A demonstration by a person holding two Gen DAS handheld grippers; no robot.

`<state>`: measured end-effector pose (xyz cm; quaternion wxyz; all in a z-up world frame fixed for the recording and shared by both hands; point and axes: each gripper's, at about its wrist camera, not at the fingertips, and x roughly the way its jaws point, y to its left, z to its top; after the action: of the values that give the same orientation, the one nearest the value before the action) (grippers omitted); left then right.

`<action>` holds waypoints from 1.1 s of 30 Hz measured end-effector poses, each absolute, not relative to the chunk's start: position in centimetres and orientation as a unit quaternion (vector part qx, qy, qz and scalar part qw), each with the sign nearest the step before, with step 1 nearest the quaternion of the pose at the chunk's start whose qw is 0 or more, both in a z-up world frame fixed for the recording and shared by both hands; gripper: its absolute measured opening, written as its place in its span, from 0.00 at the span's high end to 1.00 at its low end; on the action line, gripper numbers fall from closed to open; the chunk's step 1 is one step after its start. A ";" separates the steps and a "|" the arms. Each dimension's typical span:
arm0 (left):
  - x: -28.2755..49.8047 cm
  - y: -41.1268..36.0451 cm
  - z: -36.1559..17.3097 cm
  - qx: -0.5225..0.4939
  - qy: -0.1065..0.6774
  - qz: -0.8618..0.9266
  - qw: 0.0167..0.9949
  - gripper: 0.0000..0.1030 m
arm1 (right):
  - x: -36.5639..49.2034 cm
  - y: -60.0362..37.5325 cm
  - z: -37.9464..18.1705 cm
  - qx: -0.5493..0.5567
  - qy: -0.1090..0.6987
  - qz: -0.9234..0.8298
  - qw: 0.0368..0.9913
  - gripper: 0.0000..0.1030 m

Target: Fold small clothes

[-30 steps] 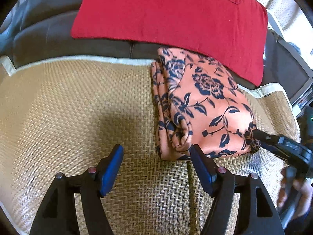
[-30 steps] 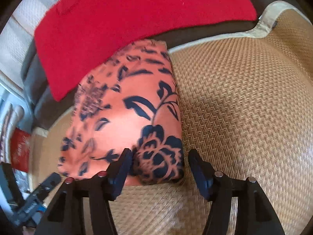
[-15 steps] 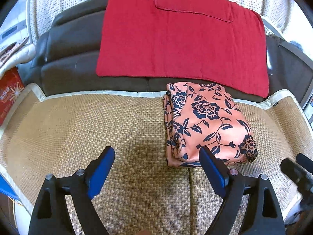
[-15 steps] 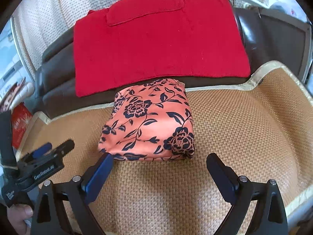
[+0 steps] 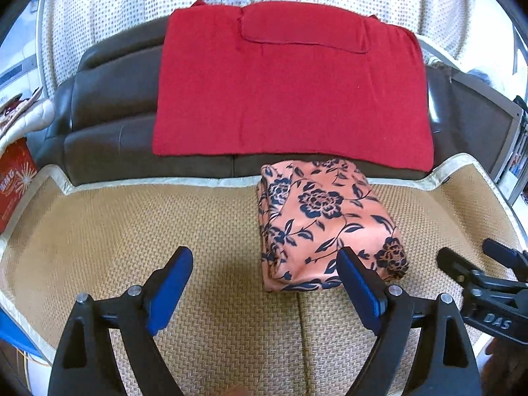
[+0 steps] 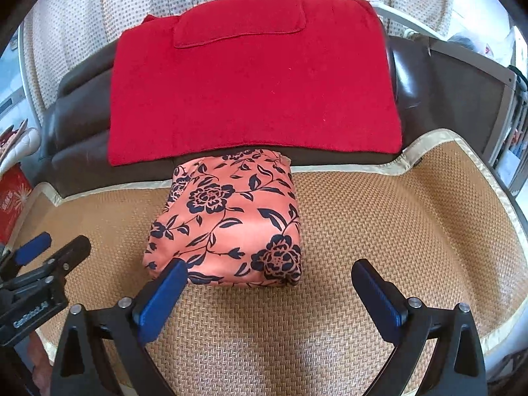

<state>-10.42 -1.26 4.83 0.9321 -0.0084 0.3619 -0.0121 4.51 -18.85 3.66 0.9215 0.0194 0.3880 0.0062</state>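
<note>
A folded orange garment with dark blue flowers (image 5: pixel 325 221) lies as a compact bundle on the woven straw mat (image 5: pixel 132 231), its far edge at the sofa back. It also shows in the right wrist view (image 6: pixel 231 221). My left gripper (image 5: pixel 267 283) is open and empty, hovering above the mat in front of and left of the bundle. My right gripper (image 6: pixel 274 293) is open and empty, in front of the bundle's near right corner. Each gripper shows at the edge of the other's view: the right one (image 5: pixel 478 270), the left one (image 6: pixel 52 250).
A red cloth (image 5: pixel 290 85) hangs over the dark sofa back (image 5: pixel 109 99) behind the bundle. A red box (image 5: pixel 13 178) stands at the far left. The mat (image 6: pixel 396 231) has a pale cloth border (image 6: pixel 455 138). A dotted curtain (image 6: pixel 99 16) hangs behind.
Both grippers have drawn back and up from the bundle and opened wider. One second ago the right gripper was close around the bundle's near corner; now the bundle lies free.
</note>
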 end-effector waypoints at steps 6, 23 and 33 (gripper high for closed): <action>-10.5 -1.7 5.0 -0.007 0.357 -0.014 0.934 0.01 | 5.5 -18.7 3.3 0.012 0.394 0.007 0.919 0.02; -8.9 -1.8 4.3 0.005 0.359 0.013 0.933 0.01 | 6.3 -18.9 2.8 0.010 0.398 0.015 0.917 0.02; -8.3 -2.1 4.6 0.006 0.355 0.010 0.935 0.01 | 6.8 -18.8 2.5 0.008 0.400 0.015 0.916 0.02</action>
<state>-8.27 -2.09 4.62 0.9349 0.0062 0.3546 0.0097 6.79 -18.77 2.47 0.9163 0.0075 0.4001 0.0152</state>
